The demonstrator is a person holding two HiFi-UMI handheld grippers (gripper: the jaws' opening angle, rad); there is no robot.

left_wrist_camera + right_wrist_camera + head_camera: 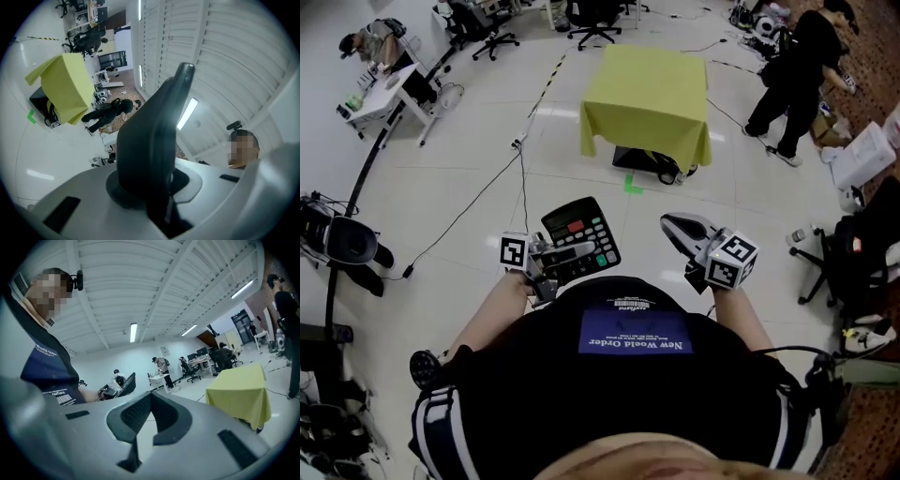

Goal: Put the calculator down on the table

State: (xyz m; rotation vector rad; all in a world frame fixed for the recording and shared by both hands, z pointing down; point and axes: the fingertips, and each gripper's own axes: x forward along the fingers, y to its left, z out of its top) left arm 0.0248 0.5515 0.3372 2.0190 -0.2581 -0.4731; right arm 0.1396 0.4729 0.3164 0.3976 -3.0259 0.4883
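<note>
The left tongs (565,254) are clamped on the calculator (581,227), carried in the air near the person's chest. The right tongs (679,225) are together and empty. The yellow-covered worktop (647,89) lies far ahead, so the best course is to grip firmly until over it, then lower the calculator flat.

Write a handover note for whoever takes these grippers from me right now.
Left tongs: shut on the calculator, gripping its near edge, held up in front of the body.
Right tongs: closed, nothing between them.
Table: yellow-covered, ahead across the floor, not yet reached.
Done: calculator is in the grip.
Left: walk to the table, lower the calculator onto the cloth, open the left tongs and pull back.
</note>
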